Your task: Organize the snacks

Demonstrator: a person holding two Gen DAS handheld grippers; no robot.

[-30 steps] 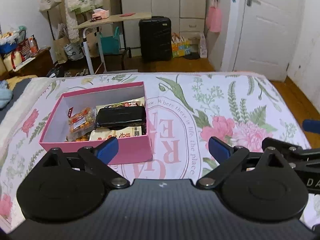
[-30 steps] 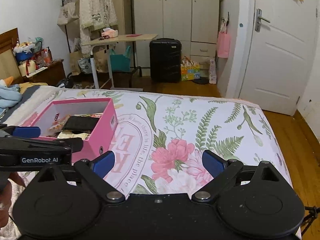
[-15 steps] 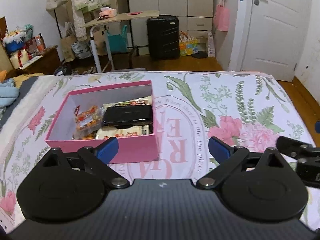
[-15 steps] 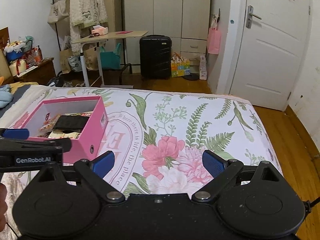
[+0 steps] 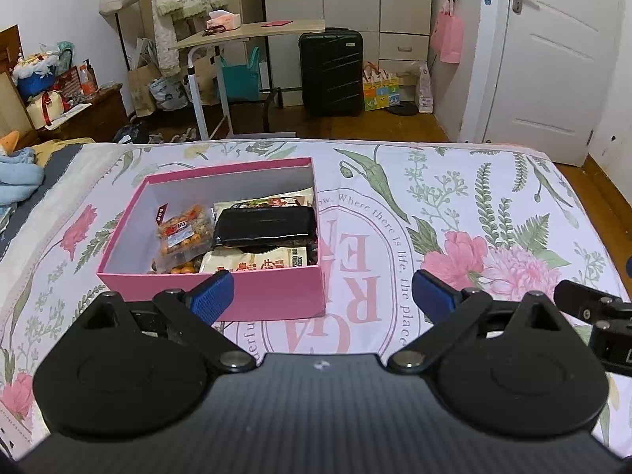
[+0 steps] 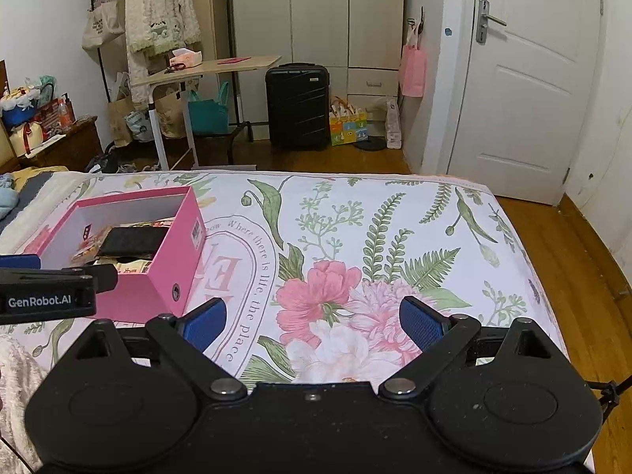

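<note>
Pulled back and up from the pink box (image 5: 221, 296) since a second ago; more bed (image 5: 454, 197) in view. Snacks (image 5: 264, 229) all inside box, left of centre on bed. Sorting looks finished; next likely retreat or a last check. Left claw (image 5: 322, 292) and right claw (image 6: 312, 322) both wide, empty, touching nothing.

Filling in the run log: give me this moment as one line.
left claw: open, empty | right claw: open, empty | pink cardboard box: on floral bedspread, snack packets inside | loose snacks: none visible
</note>
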